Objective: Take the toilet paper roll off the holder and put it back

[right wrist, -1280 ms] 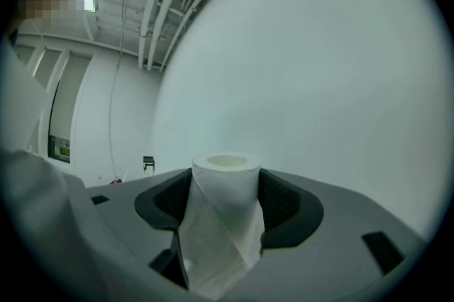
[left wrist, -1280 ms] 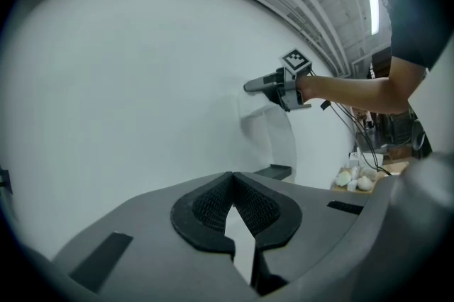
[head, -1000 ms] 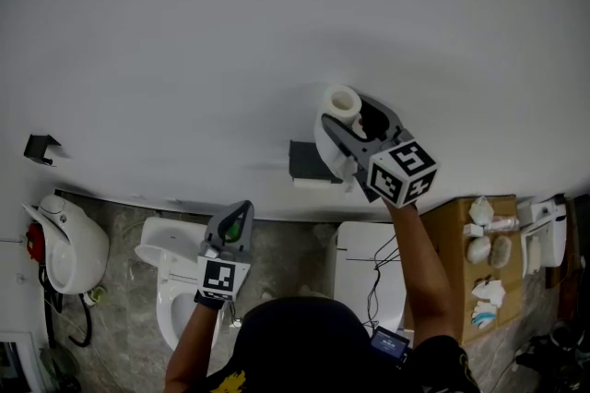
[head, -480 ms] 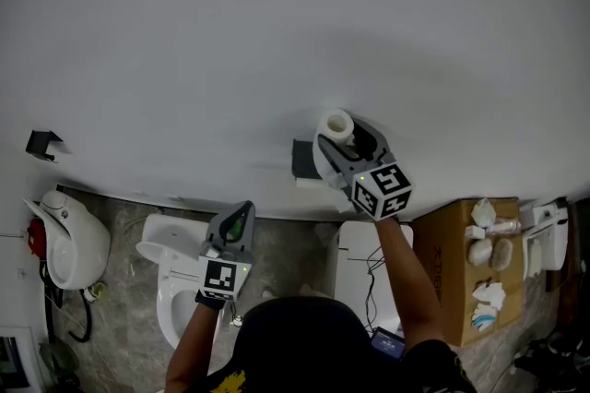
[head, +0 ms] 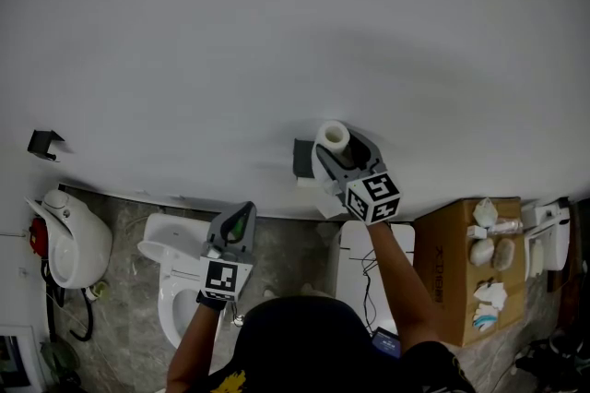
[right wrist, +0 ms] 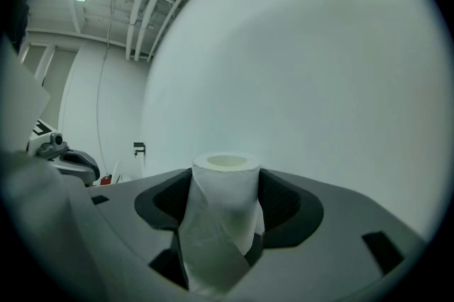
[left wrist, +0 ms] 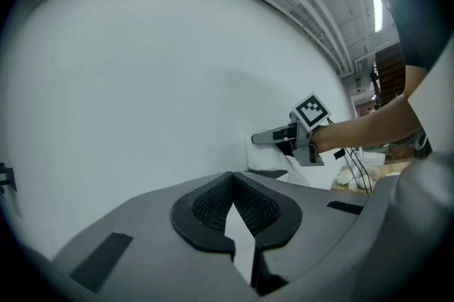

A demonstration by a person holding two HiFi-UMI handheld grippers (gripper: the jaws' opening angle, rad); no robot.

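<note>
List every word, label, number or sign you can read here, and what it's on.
No text reads clearly.
Faint print on the cardboard box: too blurred to read.
Cubes of the left gripper and right gripper: square black-and-white markers, no letters.

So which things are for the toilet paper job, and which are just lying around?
For the job:
- toilet paper roll, gripped by the right gripper
- dark holder on the wall

Just lying about:
- toilet
- cardboard box with white bits on top
- small black hook on the wall
</note>
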